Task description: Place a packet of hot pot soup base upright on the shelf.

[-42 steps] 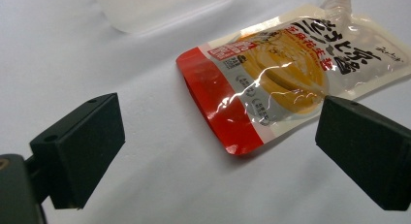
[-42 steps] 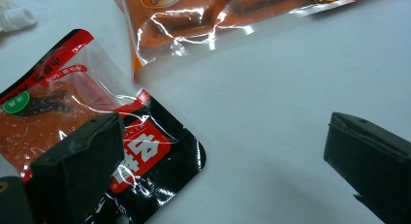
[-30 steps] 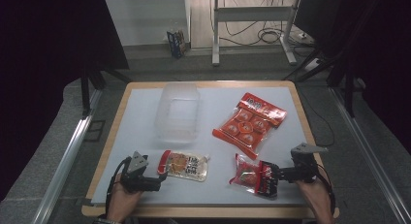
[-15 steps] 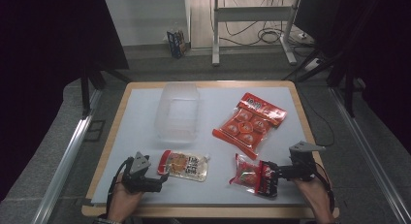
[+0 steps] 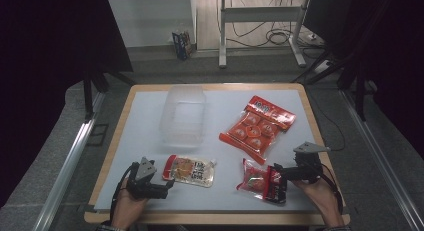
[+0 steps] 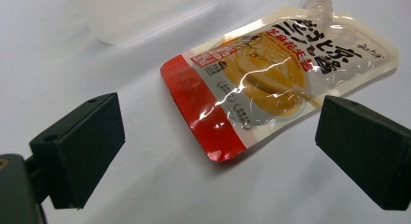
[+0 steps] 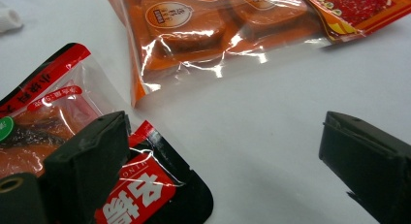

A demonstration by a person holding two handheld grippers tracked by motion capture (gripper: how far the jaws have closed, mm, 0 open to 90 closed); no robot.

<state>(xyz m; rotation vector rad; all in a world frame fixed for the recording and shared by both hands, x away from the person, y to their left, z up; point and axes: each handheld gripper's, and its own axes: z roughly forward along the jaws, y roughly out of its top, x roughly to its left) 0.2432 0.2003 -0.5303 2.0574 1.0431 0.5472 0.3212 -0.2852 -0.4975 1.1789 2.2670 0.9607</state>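
My left tongs (image 6: 218, 151) gape open before the spout pouch (image 6: 281, 78). It looks soft and slippery, so I'd pinch its flat red end at six o'clock. My right tongs (image 7: 223, 161) are open too, beside the red packet (image 7: 58, 132).

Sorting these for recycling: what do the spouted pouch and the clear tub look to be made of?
The spouted pouch: likely glossy, flexible plastic film, going by its crinkles and sharp glare. The clear tub: apparently stiff, frosted translucent plastic; the white table shows through its walls, which hold their shape.
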